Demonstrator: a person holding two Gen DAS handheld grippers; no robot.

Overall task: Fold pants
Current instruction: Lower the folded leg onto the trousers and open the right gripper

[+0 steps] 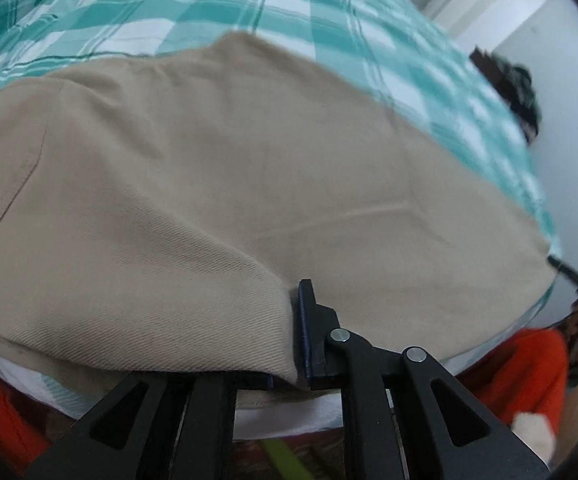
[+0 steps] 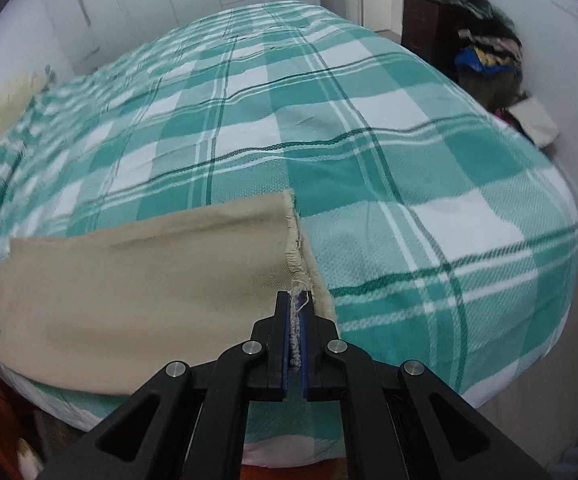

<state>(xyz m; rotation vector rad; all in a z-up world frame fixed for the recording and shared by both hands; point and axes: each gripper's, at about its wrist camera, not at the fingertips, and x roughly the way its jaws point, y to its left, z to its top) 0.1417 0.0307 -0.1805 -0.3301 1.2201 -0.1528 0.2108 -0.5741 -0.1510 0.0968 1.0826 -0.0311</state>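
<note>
Both grippers point steeply down. The right black two-finger gripper with blue pads is clamped tight on the frayed hem of the beige cotton pants, threads sticking up between its jaws. The left black two-finger gripper is harder to read: one finger shows, the other sits under a fold of cloth, so it looks pinched shut on the pants, I think.

The pants are tan, the bedspread has teal and white checks with dark green lines, the grippers are black with blue pads, and the sleeve is orange.
</note>
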